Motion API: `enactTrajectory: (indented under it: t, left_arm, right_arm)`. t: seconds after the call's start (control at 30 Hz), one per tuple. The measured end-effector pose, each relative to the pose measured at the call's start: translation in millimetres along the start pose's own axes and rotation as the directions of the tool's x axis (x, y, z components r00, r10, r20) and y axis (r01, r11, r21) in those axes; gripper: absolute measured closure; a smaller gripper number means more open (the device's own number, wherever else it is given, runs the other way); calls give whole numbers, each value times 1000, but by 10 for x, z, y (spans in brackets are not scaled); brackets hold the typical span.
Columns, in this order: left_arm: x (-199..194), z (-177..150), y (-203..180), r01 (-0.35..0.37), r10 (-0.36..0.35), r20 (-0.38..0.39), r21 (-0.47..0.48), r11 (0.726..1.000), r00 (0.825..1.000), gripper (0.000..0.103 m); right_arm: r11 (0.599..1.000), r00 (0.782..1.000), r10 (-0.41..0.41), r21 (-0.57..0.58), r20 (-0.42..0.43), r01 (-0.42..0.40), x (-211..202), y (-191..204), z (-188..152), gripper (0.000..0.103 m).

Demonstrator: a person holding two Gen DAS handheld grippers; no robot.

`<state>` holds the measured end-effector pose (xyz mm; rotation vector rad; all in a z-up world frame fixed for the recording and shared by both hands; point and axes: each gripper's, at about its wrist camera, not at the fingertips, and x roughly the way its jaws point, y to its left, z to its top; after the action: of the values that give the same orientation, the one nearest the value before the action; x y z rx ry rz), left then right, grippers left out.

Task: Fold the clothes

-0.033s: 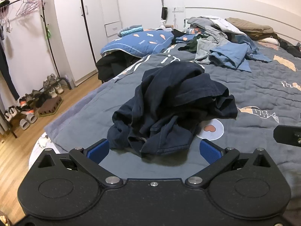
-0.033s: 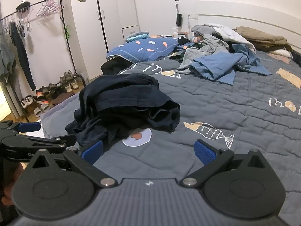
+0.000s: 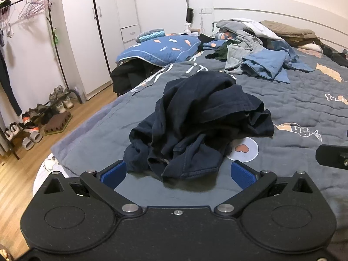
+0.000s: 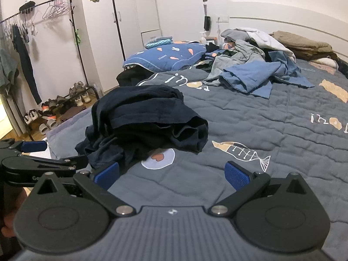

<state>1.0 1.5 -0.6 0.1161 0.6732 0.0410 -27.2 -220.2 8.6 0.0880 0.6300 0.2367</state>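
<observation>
A crumpled dark navy garment [image 3: 195,117] lies in a heap on the grey quilted bed cover [image 3: 293,100]. My left gripper [image 3: 178,174] is open just in front of the heap's near hem, its blue pads [image 3: 114,173] wide apart and holding nothing. In the right wrist view the same garment [image 4: 148,117] sits ahead and to the left. My right gripper [image 4: 171,174] is open above a bare stretch of cover near a heart print [image 4: 158,157]. The left gripper [image 4: 43,163] shows at that view's left edge, beside the heap.
A pile of blue, grey and tan clothes [image 3: 256,50] covers the far end of the bed, next to a blue patterned pillow [image 3: 161,47]. The bed's left edge drops to a wooden floor with a shoe rack [image 3: 43,117], a clothes rail [image 3: 28,4] and white wardrobes [image 3: 97,21].
</observation>
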Motion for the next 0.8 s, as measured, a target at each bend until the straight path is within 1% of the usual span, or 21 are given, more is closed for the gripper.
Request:
enactTrajectory:
  t: [0.13,0.23,0.3,0.8]
  left_arm:
    - [43,2,36,-17,16,10,15,1000,1000,0]
    - [25,-9,-113,-44,44,26,26,999,999,0]
    - [14,-11,-166,-54,53,34,31,998,998,0]
    - [-78,-24,-133,-36,35,31,30,999,999,0]
  right_arm:
    - [1000,1000,16,24,-1,-16,3,2,1,0]
    - [1000,1000,12,12,11,-12,-15,10,-36,0]
    - [1000,1000,13,15,2,-13,-8,-2,-10,0]
    - [1000,1000,17,12,-1,-17,-27,7,12,0]
